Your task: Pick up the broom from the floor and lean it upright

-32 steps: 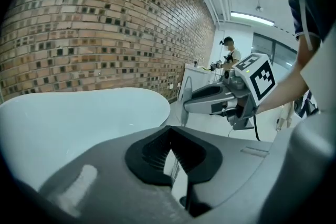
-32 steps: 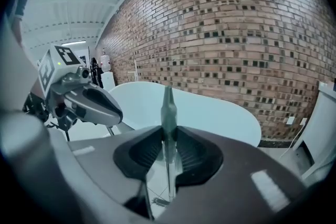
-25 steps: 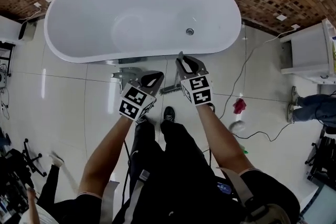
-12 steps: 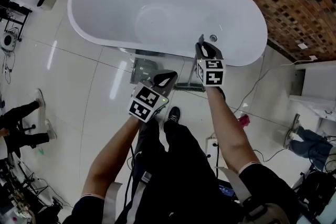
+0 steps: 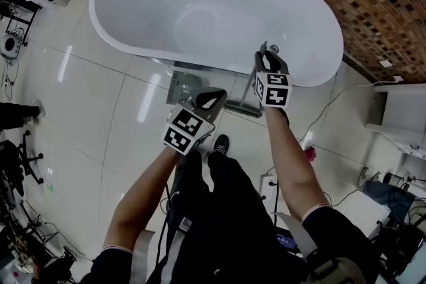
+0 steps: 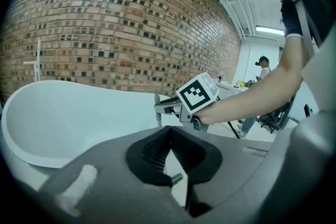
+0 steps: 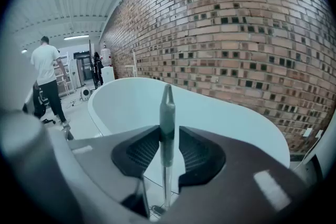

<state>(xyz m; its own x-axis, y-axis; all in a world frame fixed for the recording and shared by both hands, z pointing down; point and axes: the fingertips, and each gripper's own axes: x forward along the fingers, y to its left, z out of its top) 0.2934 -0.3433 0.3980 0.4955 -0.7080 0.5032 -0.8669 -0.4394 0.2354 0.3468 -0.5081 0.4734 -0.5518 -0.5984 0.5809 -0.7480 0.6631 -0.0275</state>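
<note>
The right gripper (image 5: 269, 60) has the broom (image 7: 167, 113) between its jaws, which are easing apart while the pads sit close on the grip near its top. The handle's long axis runs nearly upright through the jaws, its tip just above them and the shaft dropping to the floor below. The bathtub (image 5: 313, 76) rim lies just ahead of the jaws, so the handle likely has to tip that way to rest. The left gripper (image 5: 208, 100), clenched on nothing, hangs behind and lower, clear of the handle
</note>
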